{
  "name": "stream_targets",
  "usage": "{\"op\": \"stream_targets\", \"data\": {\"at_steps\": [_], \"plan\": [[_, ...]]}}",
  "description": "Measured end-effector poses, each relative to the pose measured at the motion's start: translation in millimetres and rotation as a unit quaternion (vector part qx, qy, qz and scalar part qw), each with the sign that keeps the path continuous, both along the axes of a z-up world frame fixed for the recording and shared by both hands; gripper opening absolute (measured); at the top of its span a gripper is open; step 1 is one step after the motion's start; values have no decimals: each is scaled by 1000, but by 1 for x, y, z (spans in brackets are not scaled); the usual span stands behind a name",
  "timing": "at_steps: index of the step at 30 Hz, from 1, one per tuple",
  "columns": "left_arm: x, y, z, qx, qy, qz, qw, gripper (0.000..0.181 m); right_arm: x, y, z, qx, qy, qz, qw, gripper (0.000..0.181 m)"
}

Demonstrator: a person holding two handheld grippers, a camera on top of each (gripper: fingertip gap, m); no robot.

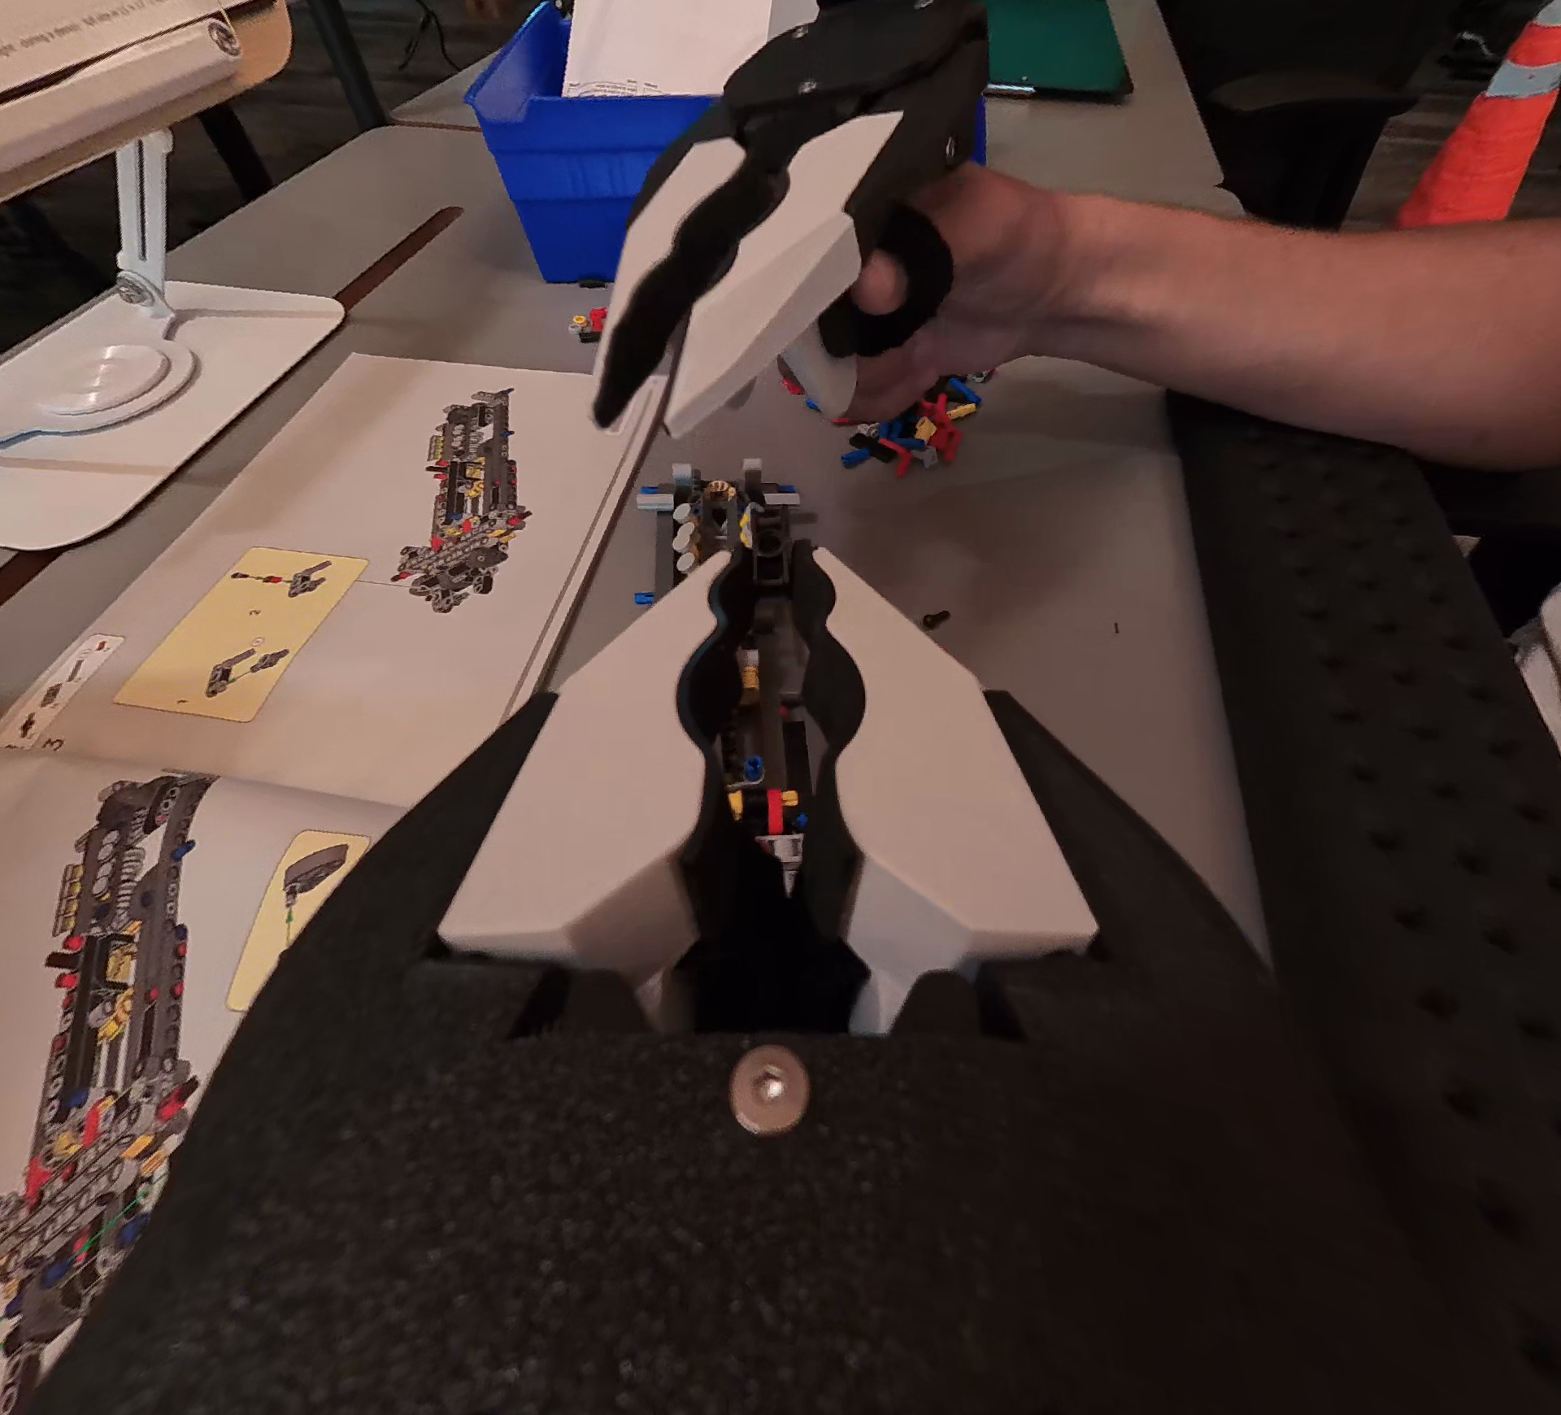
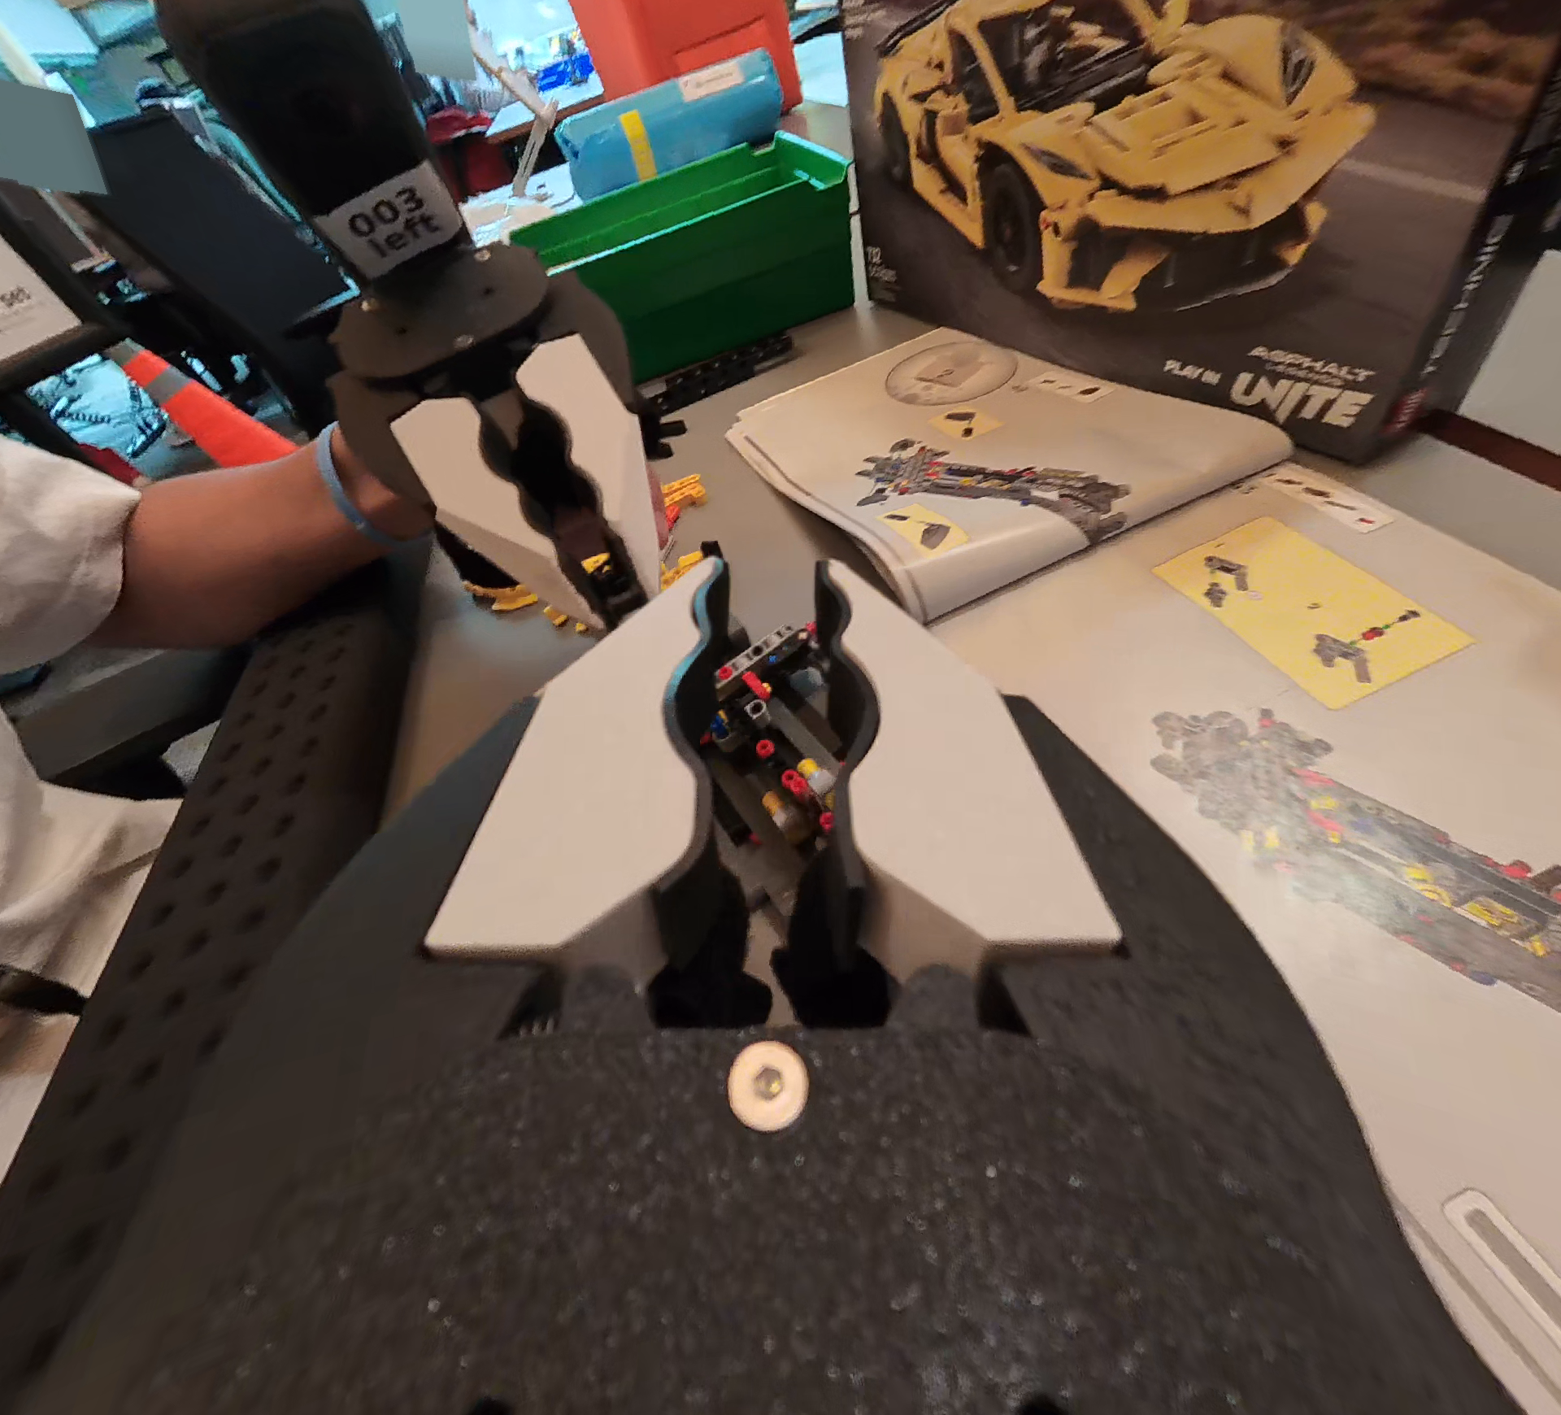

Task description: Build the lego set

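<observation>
The build is only partly done: a long grey chassis frame [image 1: 764,665] studded with red, blue and yellow pins lies on the table, far from the yellow car on the set's box [image 2: 1182,132]. The left gripper [image 1: 764,555] pinches the frame's dark end beam. The right gripper [image 2: 764,572] hovers above it, spread and empty, with loose pins [image 1: 916,428] and the open instruction booklet [image 1: 363,589] nearby.

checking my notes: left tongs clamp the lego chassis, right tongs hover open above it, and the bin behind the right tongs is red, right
Not quite: the bin behind the right tongs is blue, as the left wrist view shows. The rest holds: the left tongs clamp the lego chassis.
</observation>
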State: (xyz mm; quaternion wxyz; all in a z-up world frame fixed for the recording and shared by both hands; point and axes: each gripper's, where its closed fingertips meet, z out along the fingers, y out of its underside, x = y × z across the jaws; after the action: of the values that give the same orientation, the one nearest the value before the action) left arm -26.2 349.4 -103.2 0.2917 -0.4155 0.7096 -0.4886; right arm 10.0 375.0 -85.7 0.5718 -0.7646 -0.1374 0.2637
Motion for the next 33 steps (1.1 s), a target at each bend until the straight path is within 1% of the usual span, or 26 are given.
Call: {"op": "stream_targets", "data": {"at_steps": [4,7,9,11,14,16,17,19,21,24,27,31,33], "plan": [[0,0,-2,6,3,1,1000,6,8,2,5,13,14,-24,1000,18],[1,5,-1,7,3,12,1000,6,11,3,3,10,7,-37,999,18],[2,18,-2,10,7,35,999,6,14,1,2,4,-4,-55,998,19],[4,34,-2,8,12,68,998,7,14,-10,-2,-5,-25,-77,997,19],[7,60,-5,4,23,129,991,7,8,-41,-29,-80,-108,-92,987,16],[8,71,-4,-9,26,159,987,6,1,-67,-52,-120,-172,-97,973,11],[9,76,-5,-15,27,172,985,6,-4,-79,-63,-145,-185,-95,967,12],[10,82,-4,-22,25,189,981,6,-30,-97,-80,-183,-165,-68,967,15],[10,83,-1,-28,17,192,981,6,-60,-106,-90,-187,-160,-30,969,16],[10,83,1,-30,15,192,981,6,-86,-101,-98,-173,-184,3,968,16],[9,89,1,-31,12,203,979,7,-101,-95,-105,-202,-163,22,966,17],[8,100,-4,-32,19,218,975,7,-100,-89,-108,-209,-197,-31,957,13],[9,102,-6,-36,21,221,974,7,-104,-89,-107,-221,-189,-39,956,15]]}}
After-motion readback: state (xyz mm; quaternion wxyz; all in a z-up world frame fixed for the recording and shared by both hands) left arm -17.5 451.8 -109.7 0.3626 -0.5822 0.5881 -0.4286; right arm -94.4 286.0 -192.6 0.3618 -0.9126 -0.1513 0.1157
